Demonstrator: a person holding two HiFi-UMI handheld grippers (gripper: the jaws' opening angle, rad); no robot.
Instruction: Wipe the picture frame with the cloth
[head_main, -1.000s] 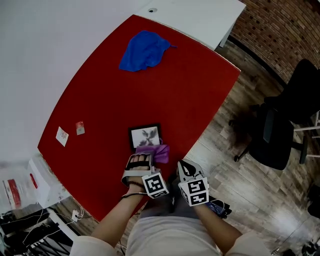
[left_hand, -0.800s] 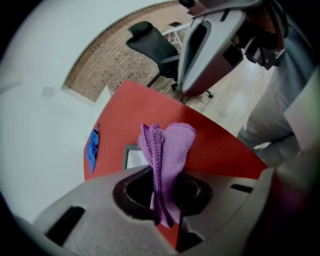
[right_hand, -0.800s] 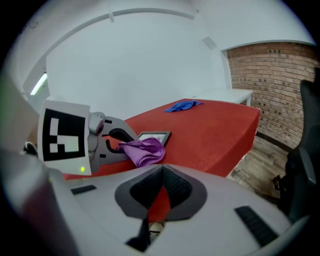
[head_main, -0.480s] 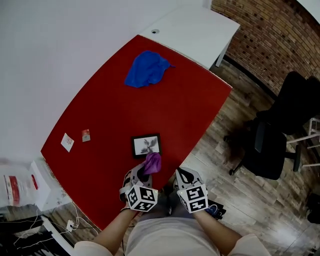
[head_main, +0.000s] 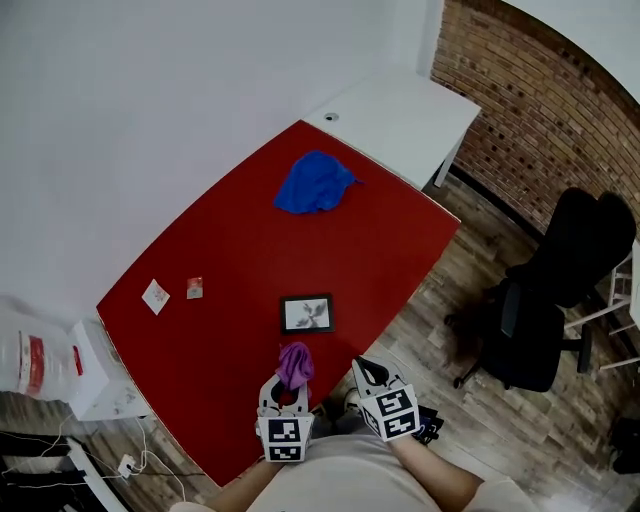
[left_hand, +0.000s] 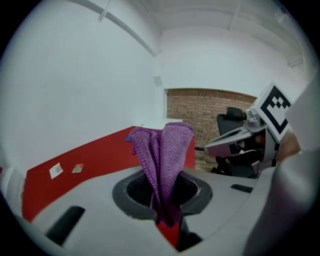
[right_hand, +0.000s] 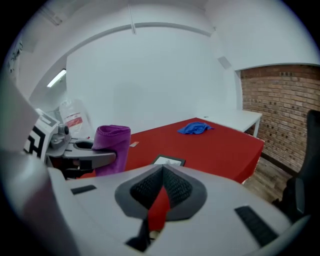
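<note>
A small black picture frame (head_main: 307, 313) lies flat on the red table (head_main: 260, 250) near its front edge; it also shows in the right gripper view as the picture frame (right_hand: 169, 161). My left gripper (head_main: 289, 392) is shut on a purple cloth (head_main: 294, 364), which stands up from its jaws as the purple cloth (left_hand: 163, 151). It hangs just in front of the frame, above the table's edge. My right gripper (head_main: 372, 375) is shut and holds nothing, off the table to the right of the left one. From the right gripper view the purple cloth (right_hand: 110, 149) is at the left.
A crumpled blue cloth (head_main: 315, 183) lies at the far end of the table. Two small cards (head_main: 173, 292) sit near the left edge. A white desk (head_main: 400, 115) adjoins the far end. A black office chair (head_main: 545, 300) stands on the wood floor at the right.
My left gripper has drawn back from the frame toward me, lifting the purple cloth off it. The head view has pulled back and higher. The right gripper stayed about where it was.
</note>
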